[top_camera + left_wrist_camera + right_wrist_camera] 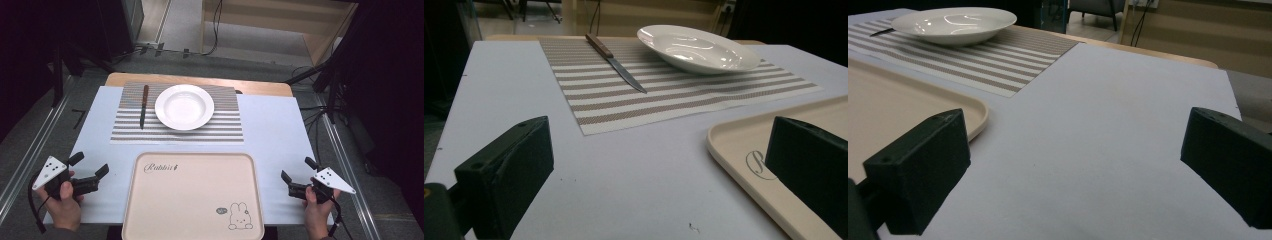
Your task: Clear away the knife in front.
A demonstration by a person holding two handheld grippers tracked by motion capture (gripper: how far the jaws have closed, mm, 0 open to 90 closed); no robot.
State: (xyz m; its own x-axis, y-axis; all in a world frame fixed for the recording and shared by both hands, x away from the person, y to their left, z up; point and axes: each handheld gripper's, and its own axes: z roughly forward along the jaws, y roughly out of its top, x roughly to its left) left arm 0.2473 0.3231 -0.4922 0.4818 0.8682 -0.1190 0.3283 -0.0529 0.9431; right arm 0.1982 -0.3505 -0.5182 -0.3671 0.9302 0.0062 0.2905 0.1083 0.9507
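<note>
Nothing moved yet by look of it. Tray (192, 197) empty, near edge. Placemat (176, 122) beyond it holds plate (184, 106), knife (143, 106) just left of plate. Left gripper (90, 167), right gripper (297, 173) flank tray, jaws wide, holding nothing. All handling left.

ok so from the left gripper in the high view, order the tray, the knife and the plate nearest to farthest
From the left gripper, wide open with nothing between its jaws:
1. Beige plastic tray with the rabbit drawing, right beside it toward the table's middle.
2. Brown-handled table knife, farther up, on the left part of the striped placemat.
3. White round ceramic plate, on the placemat, to the right of the knife.
</note>
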